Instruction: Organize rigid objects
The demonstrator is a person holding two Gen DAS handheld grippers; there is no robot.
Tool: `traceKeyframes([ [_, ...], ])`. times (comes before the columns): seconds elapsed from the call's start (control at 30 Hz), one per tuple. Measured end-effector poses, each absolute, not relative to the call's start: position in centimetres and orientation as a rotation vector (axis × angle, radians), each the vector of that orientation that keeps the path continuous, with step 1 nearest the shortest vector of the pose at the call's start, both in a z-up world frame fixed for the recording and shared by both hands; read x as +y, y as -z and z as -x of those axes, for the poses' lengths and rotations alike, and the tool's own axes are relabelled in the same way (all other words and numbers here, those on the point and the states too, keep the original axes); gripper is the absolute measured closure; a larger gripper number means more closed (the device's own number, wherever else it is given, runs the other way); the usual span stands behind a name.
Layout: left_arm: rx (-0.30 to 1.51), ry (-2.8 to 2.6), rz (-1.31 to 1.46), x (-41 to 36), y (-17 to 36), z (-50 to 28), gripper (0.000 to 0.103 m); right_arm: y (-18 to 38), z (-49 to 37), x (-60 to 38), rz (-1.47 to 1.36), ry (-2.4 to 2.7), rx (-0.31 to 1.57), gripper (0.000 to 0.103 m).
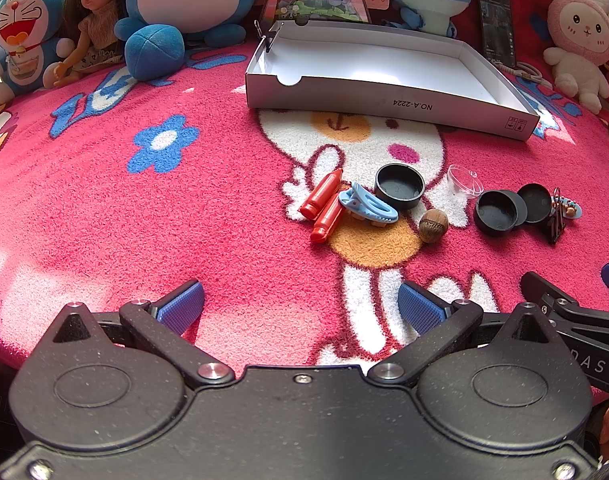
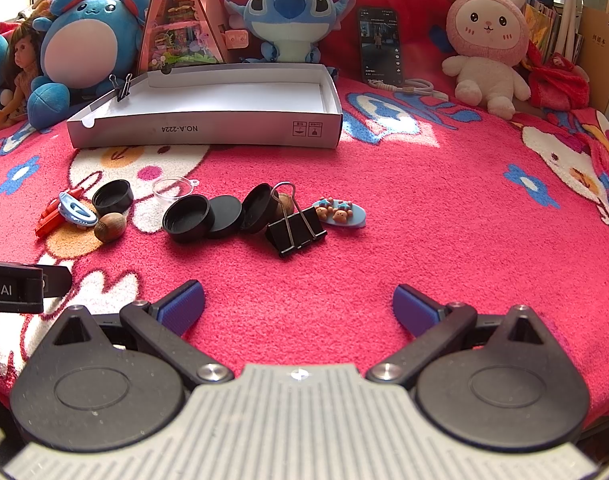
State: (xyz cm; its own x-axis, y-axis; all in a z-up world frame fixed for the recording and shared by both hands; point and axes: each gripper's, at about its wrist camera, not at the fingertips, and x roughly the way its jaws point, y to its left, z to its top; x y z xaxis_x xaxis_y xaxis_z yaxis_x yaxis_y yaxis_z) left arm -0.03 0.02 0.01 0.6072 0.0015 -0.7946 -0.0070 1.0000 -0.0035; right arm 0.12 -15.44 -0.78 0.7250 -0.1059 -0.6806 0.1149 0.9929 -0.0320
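Small rigid items lie in a loose row on the pink blanket: two red crayon-shaped pieces (image 1: 322,202), a blue hair clip (image 1: 368,203), a black round cap (image 1: 399,186), a brown nut (image 1: 433,225), a clear plastic dome (image 1: 464,181), more black caps (image 2: 189,218), a black binder clip (image 2: 296,229) and a blue bear hair clip (image 2: 339,212). Beyond them sits a shallow white cardboard box (image 1: 384,98), empty inside. My left gripper (image 1: 300,308) is open, hovering short of the crayons. My right gripper (image 2: 298,306) is open, short of the binder clip.
Plush toys (image 2: 288,20), a doll (image 1: 94,20), a triangular toy house (image 2: 180,20) and a propped phone (image 2: 380,46) line the far side behind the box. A small binder clip (image 2: 122,86) is clamped on the box's corner. Bare blanket (image 2: 464,220) stretches to the right.
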Motion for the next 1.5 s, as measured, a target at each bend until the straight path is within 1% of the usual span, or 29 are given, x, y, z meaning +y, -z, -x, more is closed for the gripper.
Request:
traceKeyframes([
  [0.63, 0.922, 0.028, -0.019, 0.5, -0.1, -0.3, 0.000, 0.8, -0.1, -15.6, -0.017, 0.120, 0.736, 0.000],
  [0.87, 0.877, 0.044, -0.027, 0.6, 0.2, 0.4, 0.000, 1.1, 0.5, -15.5, -0.012, 0.115, 0.691, 0.000],
  [1.03, 0.879, 0.052, -0.009, 0.9, -0.1, 0.6, 0.001, 0.8, 0.2, -15.7, -0.005, 0.096, 0.704, 0.000],
  [1.23, 0.861, 0.056, 0.007, 1.4, -0.8, 1.3, 0.016, 0.4, 0.1, -16.0, -0.026, 0.063, 0.695, 0.000],
  [1.3, 0.848, 0.056, 0.012, 1.6, -1.1, 1.4, 0.024, 0.3, 0.2, -16.2, -0.037, 0.050, 0.687, 0.000],
  [1.33, 0.841, 0.058, 0.015, 1.8, -1.3, 1.4, 0.027, 0.1, 0.2, -16.2, -0.038, 0.047, 0.682, 0.000],
  [1.4, 0.821, 0.059, 0.022, 2.0, -1.7, 1.5, 0.039, -0.2, 0.2, -16.3, -0.035, 0.044, 0.669, 0.001],
  [1.43, 0.813, 0.063, 0.025, 2.1, -2.0, 1.5, 0.043, -0.3, 0.3, -16.2, -0.032, 0.042, 0.662, 0.002],
  [1.5, 0.793, 0.087, 0.034, 2.1, -2.6, 1.8, 0.056, -0.7, 0.4, -16.1, -0.027, 0.023, 0.650, 0.006],
])
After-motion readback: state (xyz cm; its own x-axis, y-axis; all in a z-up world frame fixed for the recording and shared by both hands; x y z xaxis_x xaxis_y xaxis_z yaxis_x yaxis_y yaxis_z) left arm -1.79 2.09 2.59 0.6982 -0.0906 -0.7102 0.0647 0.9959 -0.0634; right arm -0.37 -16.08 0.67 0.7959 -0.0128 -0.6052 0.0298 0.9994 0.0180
